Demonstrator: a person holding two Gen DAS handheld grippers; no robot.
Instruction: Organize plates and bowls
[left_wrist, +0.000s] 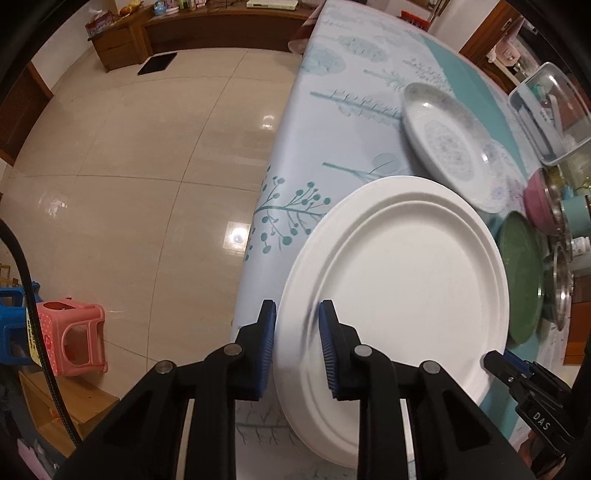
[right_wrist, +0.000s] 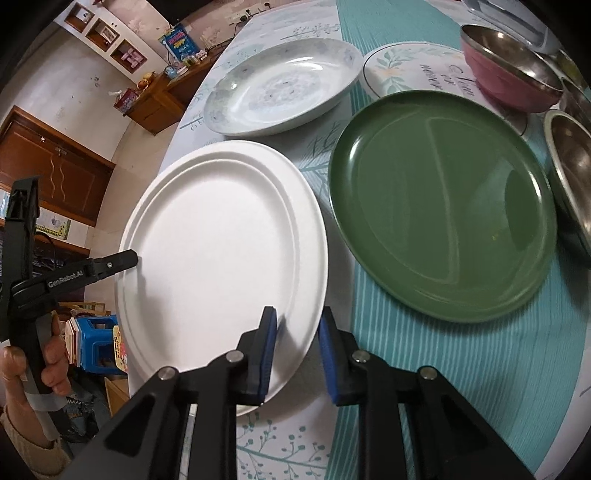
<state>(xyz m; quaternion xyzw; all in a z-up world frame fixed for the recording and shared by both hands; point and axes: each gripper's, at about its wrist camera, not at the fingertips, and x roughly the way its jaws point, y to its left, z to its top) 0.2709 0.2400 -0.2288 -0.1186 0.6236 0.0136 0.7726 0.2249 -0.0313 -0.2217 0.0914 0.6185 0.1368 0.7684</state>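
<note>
A large white oval plate (left_wrist: 399, 291) (right_wrist: 221, 251) lies near the table's edge. My left gripper (left_wrist: 297, 347) is open with its fingers on either side of the plate's rim. My right gripper (right_wrist: 297, 354) is open at the plate's near right rim, the rim between its pads. A green round plate (right_wrist: 439, 206) (left_wrist: 521, 277) lies right of the white one. A pale floral deep plate (right_wrist: 280, 88) (left_wrist: 447, 147) sits behind. A pink bowl (right_wrist: 506, 70) (left_wrist: 537, 199) with steel lining stands at the far right.
A flat lettered floral plate (right_wrist: 410, 66) lies behind the green plate. Steel bowls (right_wrist: 572, 177) crowd the right edge. A clear lidded container (left_wrist: 550, 110) sits at the back. The table edge (left_wrist: 258, 229) drops to tiled floor with a pink stool (left_wrist: 74, 332).
</note>
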